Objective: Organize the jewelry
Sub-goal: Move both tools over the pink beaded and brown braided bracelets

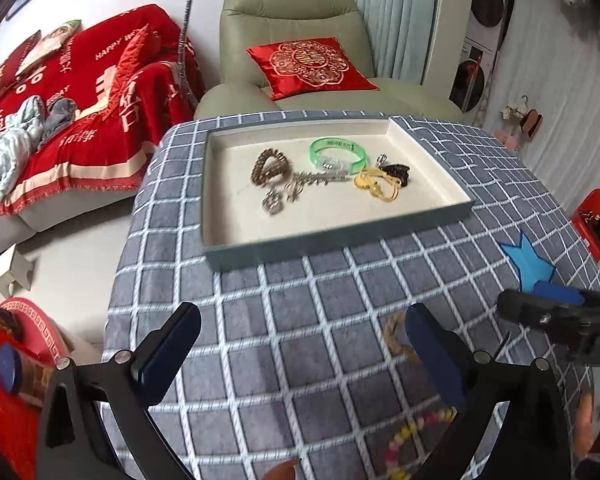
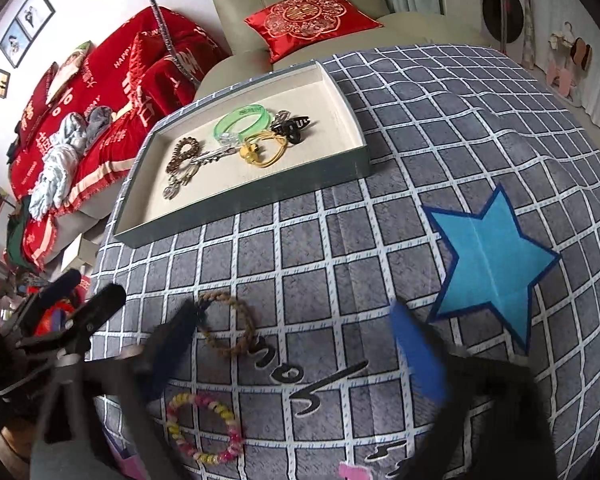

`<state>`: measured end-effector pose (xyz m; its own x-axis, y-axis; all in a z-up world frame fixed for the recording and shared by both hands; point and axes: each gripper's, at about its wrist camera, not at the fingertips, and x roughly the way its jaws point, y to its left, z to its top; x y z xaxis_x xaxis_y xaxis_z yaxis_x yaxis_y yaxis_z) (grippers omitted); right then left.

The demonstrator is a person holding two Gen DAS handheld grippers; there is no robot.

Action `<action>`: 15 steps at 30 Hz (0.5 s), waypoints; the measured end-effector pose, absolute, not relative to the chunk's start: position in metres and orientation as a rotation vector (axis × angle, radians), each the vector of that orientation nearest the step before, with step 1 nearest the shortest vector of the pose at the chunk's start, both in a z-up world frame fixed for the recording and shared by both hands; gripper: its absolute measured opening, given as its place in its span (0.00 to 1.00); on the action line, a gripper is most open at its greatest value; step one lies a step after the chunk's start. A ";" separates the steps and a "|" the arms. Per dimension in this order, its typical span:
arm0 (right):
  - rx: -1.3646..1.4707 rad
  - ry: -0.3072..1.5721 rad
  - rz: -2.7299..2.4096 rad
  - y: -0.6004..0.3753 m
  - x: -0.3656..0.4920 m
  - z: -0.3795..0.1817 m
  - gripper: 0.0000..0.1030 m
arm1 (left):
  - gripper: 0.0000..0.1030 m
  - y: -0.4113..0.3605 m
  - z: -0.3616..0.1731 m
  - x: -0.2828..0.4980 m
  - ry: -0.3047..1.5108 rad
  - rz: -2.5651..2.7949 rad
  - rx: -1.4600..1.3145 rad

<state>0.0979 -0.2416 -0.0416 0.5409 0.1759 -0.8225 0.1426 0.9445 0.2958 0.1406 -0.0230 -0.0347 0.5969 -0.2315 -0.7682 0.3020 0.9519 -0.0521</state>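
Observation:
A shallow grey-green tray (image 1: pixel 260 254) (image 2: pixel 260 196) with a cream lining sits on the checked cloth. In it lie a green bangle (image 1: pixel 338 154) (image 2: pixel 242 122), a brown bead bracelet (image 1: pixel 270 166) (image 2: pixel 184 154), silver pieces (image 1: pixel 296 190), a yellow hair tie (image 1: pixel 376 186) (image 2: pixel 262 148) and a black clip (image 1: pixel 396 172) (image 2: pixel 294 126). On the cloth lie a brown braided bracelet (image 2: pixel 230 326) (image 1: pixel 394 338) and a pink-yellow coil bracelet (image 2: pixel 204 426) (image 1: pixel 414 432). My left gripper (image 1: pixel 304 340) is open and empty. My right gripper (image 2: pixel 296 344) is open, its left finger beside the braided bracelet; it also shows in the left wrist view (image 1: pixel 548 312).
A blue paper star (image 2: pixel 490 264) (image 1: pixel 530 264) lies on the cloth to the right. A green armchair with a red cushion (image 1: pixel 310 66) stands behind the table. A sofa under a red throw (image 1: pixel 80 112) is at the left. The table edge drops off at the left.

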 end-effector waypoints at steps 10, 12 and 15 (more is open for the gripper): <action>0.257 1.053 0.034 -0.227 0.083 -0.047 1.00 | 1.00 -0.009 -0.055 0.102 0.943 -0.359 0.100; 0.270 1.070 0.041 -0.228 0.081 -0.051 1.00 | 1.00 -0.009 -0.058 0.093 0.951 -0.374 0.100; 0.269 1.087 0.041 -0.226 0.080 -0.057 1.00 | 1.00 -0.013 -0.065 0.083 0.971 -0.387 0.110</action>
